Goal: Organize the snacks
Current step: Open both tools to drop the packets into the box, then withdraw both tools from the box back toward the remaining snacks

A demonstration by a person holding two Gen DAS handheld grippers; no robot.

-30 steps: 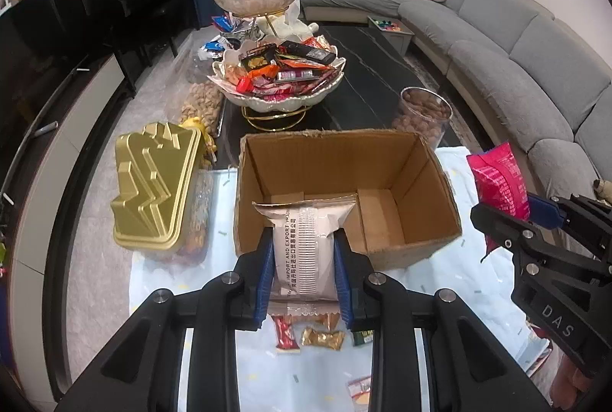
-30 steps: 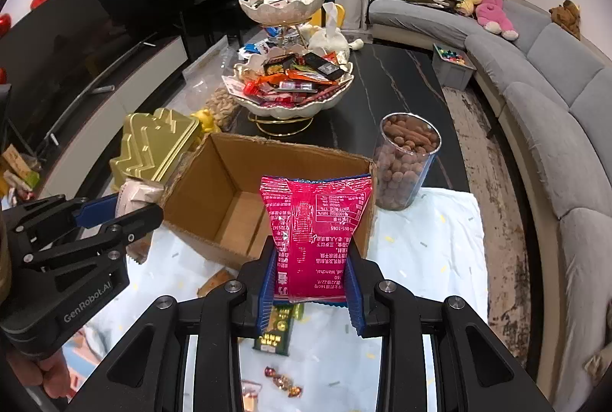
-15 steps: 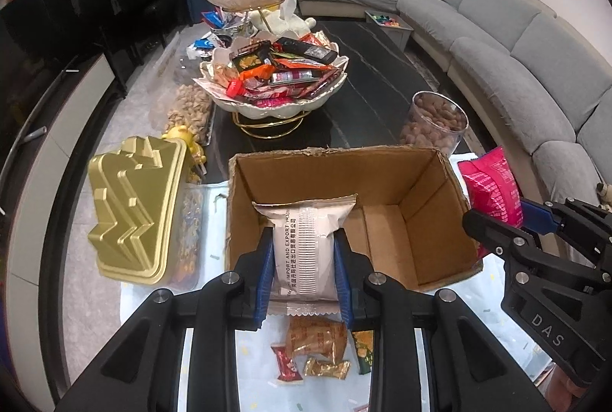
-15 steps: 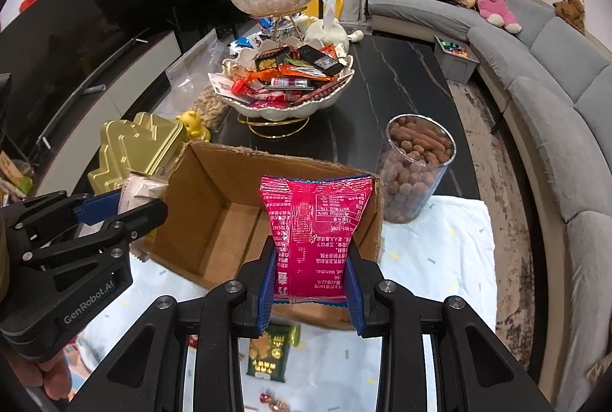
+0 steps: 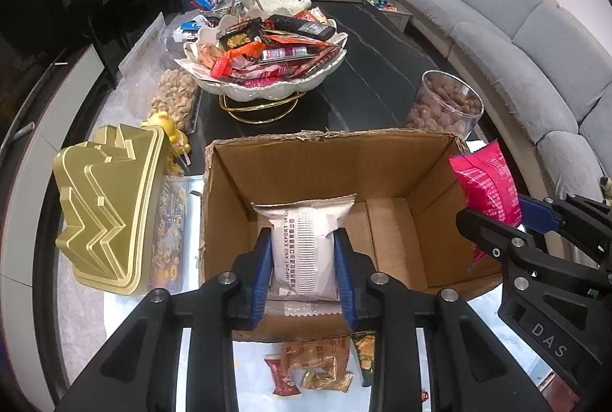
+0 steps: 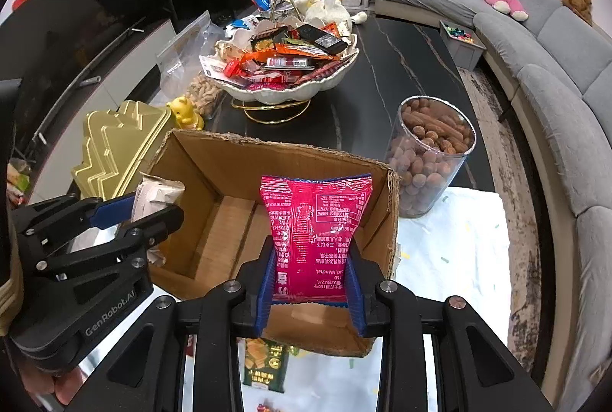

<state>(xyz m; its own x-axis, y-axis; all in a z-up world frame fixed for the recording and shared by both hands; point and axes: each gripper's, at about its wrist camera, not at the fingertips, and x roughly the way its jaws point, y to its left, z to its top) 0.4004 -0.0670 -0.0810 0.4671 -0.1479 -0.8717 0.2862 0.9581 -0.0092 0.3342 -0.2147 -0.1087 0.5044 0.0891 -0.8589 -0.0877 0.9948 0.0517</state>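
Note:
An open cardboard box [image 5: 329, 159] stands on a white cloth, with nothing on its floor. My left gripper [image 5: 304, 240] hangs over the box's near left part with a white snack packet [image 5: 306, 224] between its blue pads; the jaws are opening, and the pads still touch the packet. My right gripper [image 6: 311, 247] is shut on a pink snack packet [image 6: 315, 205] held upright over the box's [image 6: 267, 159] right part. Each gripper shows in the other's view: the right gripper [image 5: 493, 217] beside the box's right wall, the left gripper [image 6: 153, 205] at its left wall.
Behind the box stand a two-tier bowl [image 5: 267, 83] heaped with snacks and a clear jar of nuts [image 6: 432, 152]. A gold tin [image 5: 103, 205] lies left of the box. Loose snack packets [image 5: 313, 366] lie on the cloth in front. A grey sofa [image 6: 554, 75] runs along the right.
Both grippers have moved forward and down with their packets. They were in front of the box and are now over its inside.

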